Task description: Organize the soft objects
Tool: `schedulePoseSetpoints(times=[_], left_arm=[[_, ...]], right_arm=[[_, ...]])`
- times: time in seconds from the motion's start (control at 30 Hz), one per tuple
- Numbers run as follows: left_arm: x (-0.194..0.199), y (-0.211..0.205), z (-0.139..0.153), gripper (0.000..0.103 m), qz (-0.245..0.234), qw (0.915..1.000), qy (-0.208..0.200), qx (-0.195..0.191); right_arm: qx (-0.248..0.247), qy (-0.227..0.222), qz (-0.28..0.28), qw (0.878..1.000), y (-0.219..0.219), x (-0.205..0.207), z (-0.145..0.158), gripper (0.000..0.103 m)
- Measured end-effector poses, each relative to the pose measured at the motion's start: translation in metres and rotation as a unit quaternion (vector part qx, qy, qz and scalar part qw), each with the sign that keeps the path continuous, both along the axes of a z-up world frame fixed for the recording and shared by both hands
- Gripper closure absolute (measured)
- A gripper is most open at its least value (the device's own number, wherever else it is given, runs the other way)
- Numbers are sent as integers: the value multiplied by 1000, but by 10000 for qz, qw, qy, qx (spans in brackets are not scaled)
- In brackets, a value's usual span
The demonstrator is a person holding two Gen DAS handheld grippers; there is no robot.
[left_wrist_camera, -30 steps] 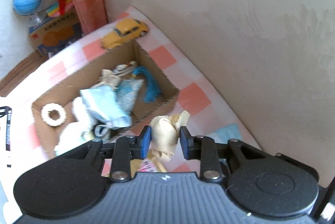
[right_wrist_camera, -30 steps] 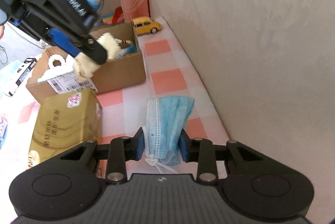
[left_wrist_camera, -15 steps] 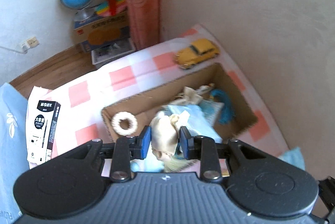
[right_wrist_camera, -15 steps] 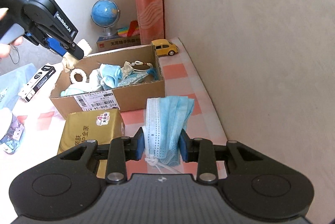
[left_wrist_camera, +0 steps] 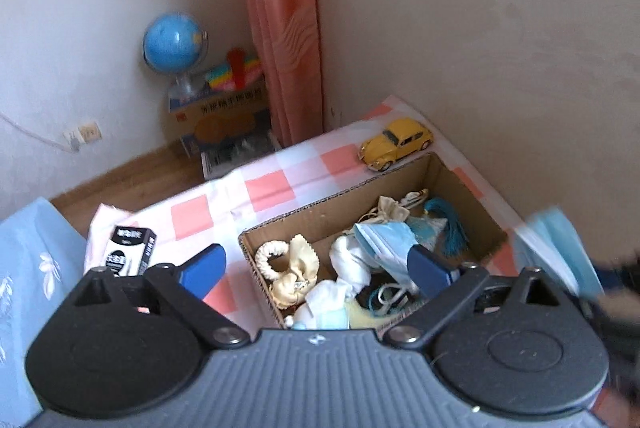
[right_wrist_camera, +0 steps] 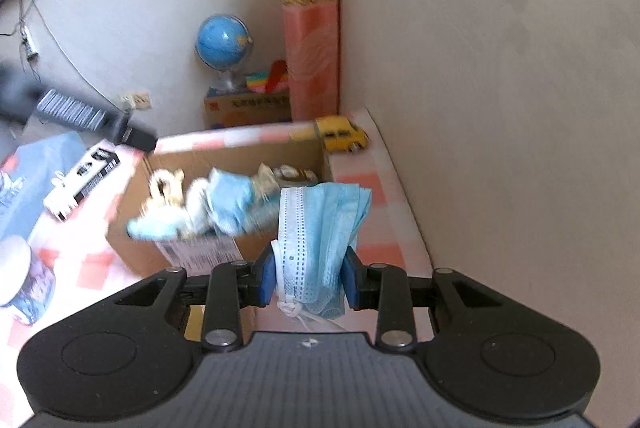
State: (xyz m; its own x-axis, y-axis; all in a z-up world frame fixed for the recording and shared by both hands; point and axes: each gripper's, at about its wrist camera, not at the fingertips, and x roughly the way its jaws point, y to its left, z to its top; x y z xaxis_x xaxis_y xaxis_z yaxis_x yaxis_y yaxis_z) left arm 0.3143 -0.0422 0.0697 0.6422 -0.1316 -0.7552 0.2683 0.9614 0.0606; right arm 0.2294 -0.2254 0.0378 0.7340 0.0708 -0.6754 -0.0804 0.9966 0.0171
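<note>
An open cardboard box [left_wrist_camera: 444, 170] holds several soft items: a cream cloth piece [left_wrist_camera: 298, 268], a white ring [left_wrist_camera: 272, 254], blue masks and a teal tassel. My left gripper [left_wrist_camera: 316, 268] is open and empty above the box's near left part. My right gripper [right_wrist_camera: 308, 274] is shut on a folded blue face mask [right_wrist_camera: 320, 228], held in the air near the box's [right_wrist_camera: 188, 252] right front corner. The mask also shows at the right edge of the left wrist view [left_wrist_camera: 560, 248].
A yellow toy car [left_wrist_camera: 398, 142] stands behind the box on the pink checked cloth. A black and white carton [left_wrist_camera: 128, 248] lies left of the box. A beige wall runs along the right. A globe [left_wrist_camera: 174, 38] on a box and a pink curtain [left_wrist_camera: 280, 28] stand at the back.
My left gripper has opened and the cream cloth piece now lies in the box. My right gripper has carried the blue mask up and closer to the box.
</note>
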Motion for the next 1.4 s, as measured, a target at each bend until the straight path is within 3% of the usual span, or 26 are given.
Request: schedulePoseSetpoints(times=[0.23, 0.47, 0.53, 0.63, 0.83, 1.23, 1.4], left_arm=[[-61, 20, 11, 5, -7, 9992, -390, 130], [-111, 42, 1, 3, 437, 9970, -639, 27], [-119, 46, -3, 3, 512, 9965, -657, 26], [-129, 48, -6, 3, 631, 9946, -827, 55], [-140, 46, -9, 3, 628, 9932, -980, 36], [-173, 40, -10, 3, 971, 9919, -817, -59], [-189, 36, -7, 3, 1219, 9905, -593, 233]], right_arm=[[203, -40, 459, 9987, 13, 50, 9, 65], [160, 111, 546, 9983, 25, 96, 0, 61], [116, 115, 514, 9985, 27, 101, -3, 39], [164, 64, 525, 9985, 28, 100, -4, 20], [88, -25, 461, 9989, 32, 76, 7, 1], [-361, 202, -108, 9991, 38, -28, 28, 0], [-308, 392, -313, 9983, 41, -76, 27, 0]])
